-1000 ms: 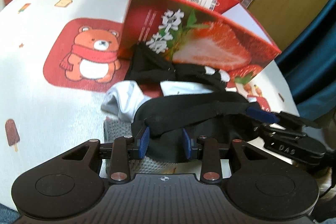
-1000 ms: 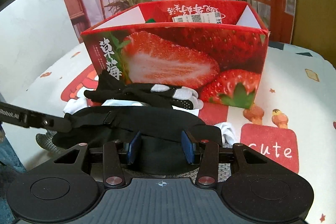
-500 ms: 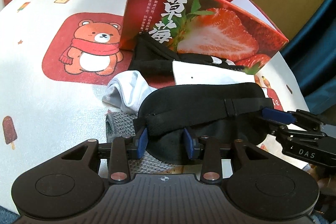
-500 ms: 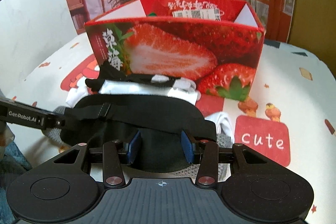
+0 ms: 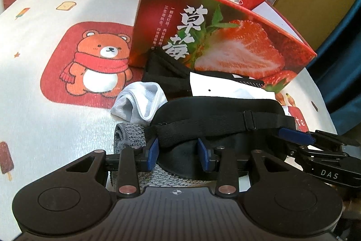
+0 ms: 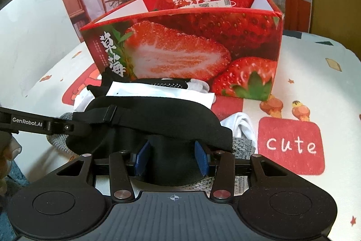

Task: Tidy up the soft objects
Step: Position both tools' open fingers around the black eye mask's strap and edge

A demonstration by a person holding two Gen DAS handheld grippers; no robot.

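A black eye mask with an elastic strap hangs stretched between my two grippers, just above a pile of soft things. My left gripper is shut on the mask's left end, the fabric bunched between its blue pads. My right gripper is shut on the other end in the same way. Under the mask lie a white sock, a grey knitted piece, a flat white packet and a black garment. Behind the pile stands an open red strawberry box.
A white tablecloth with a bear patch and a red "cute" patch covers the table. A second white sock lies right of the pile. A dark blue curtain hangs past the table's right edge.
The mask has come up a little and spread flatter between the grippers, so the white packet behind it now shows. Both grippers keep their hold.
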